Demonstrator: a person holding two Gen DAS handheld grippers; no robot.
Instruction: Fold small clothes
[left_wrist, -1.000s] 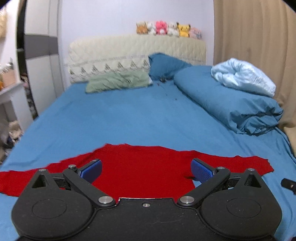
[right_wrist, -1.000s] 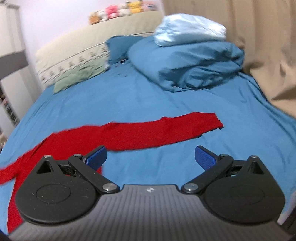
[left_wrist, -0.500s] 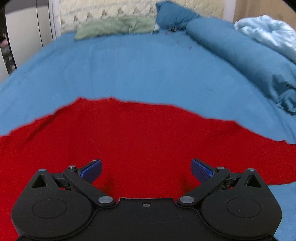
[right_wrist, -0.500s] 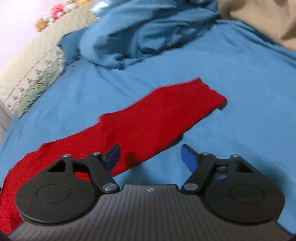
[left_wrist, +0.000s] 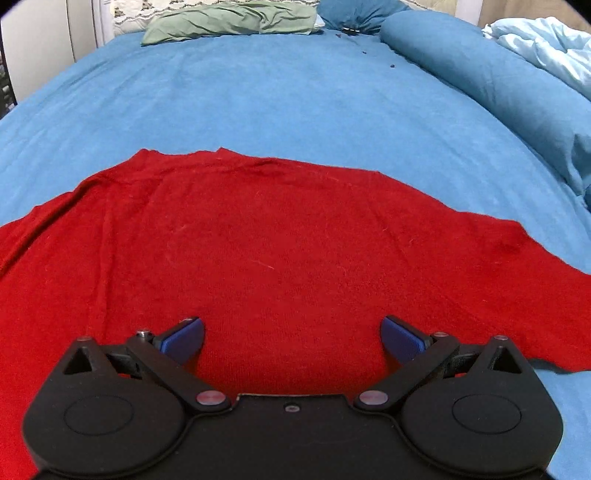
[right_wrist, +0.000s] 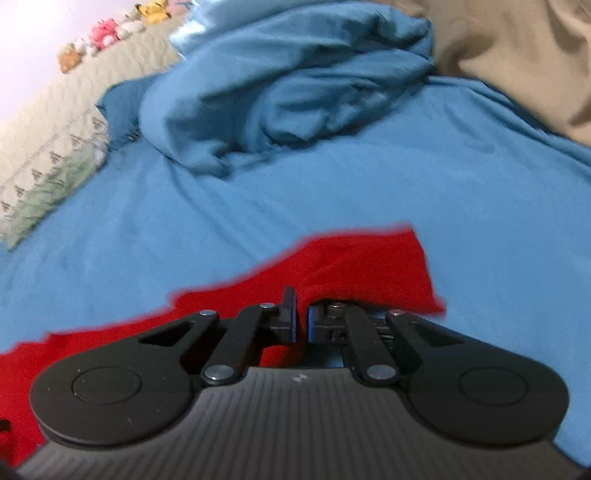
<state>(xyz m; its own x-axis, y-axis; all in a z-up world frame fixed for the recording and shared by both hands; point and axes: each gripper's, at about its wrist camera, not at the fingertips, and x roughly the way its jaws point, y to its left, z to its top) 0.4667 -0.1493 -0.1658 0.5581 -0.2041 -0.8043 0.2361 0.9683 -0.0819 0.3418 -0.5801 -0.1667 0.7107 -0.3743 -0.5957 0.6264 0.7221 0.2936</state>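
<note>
A red knit garment (left_wrist: 280, 251) lies spread flat across the lower half of the frame on a blue bedsheet (left_wrist: 258, 96). The left gripper (left_wrist: 292, 334) sits at bottom centre over the garment, its blue pads (left_wrist: 183, 338) wide apart. A green pillow (left_wrist: 229, 18) lies at top.

A home bedroom. A bed (left_wrist: 295, 96) in a blue sheet carries a rolled duvet (right_wrist: 280, 88) and a green pillow (left_wrist: 229, 20). Plush toys (right_wrist: 110, 31) line the headboard (right_wrist: 74, 99).
</note>
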